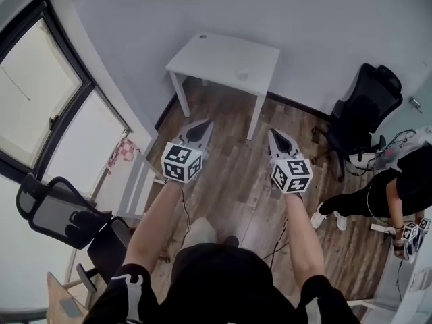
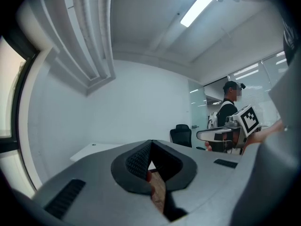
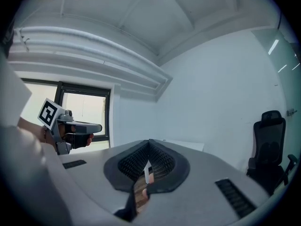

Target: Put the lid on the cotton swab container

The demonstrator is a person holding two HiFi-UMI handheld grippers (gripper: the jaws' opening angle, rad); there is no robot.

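- Cotton swab container (image 1: 241,75) is in neither grip: it shows only as a small pale thing on the white table (image 1: 216,56), toward the edge nearest the person. It is too small to tell whether its lid is on.
- On the left gripper (image 2: 151,145), the ribbed fingers (image 2: 136,161) meet at the tip with nothing between them.
- On the right gripper (image 3: 149,142), the fingers (image 3: 134,163) are likewise pressed together and hold nothing.
- In the head view both grippers are held out side by side in the air, pointing toward the table and well short of it. The left gripper (image 1: 202,128) is aimed at the table's left front leg, and the right gripper (image 1: 277,135) at its right front leg.
- Each gripper view shows the other gripper off to one side, with the table top beyond the closed tips (image 2: 94,149) (image 3: 183,145).
- Wooden floor (image 1: 229,181) lies between the person and the table.
- A black office chair (image 1: 368,103) stands to the right of the table, against the same wall.
- A second person (image 1: 398,187) is farther right of the table, beyond that chair.
- A window (image 1: 40,113) fills the wall left of the table, with another dark chair (image 1: 61,211) below it.
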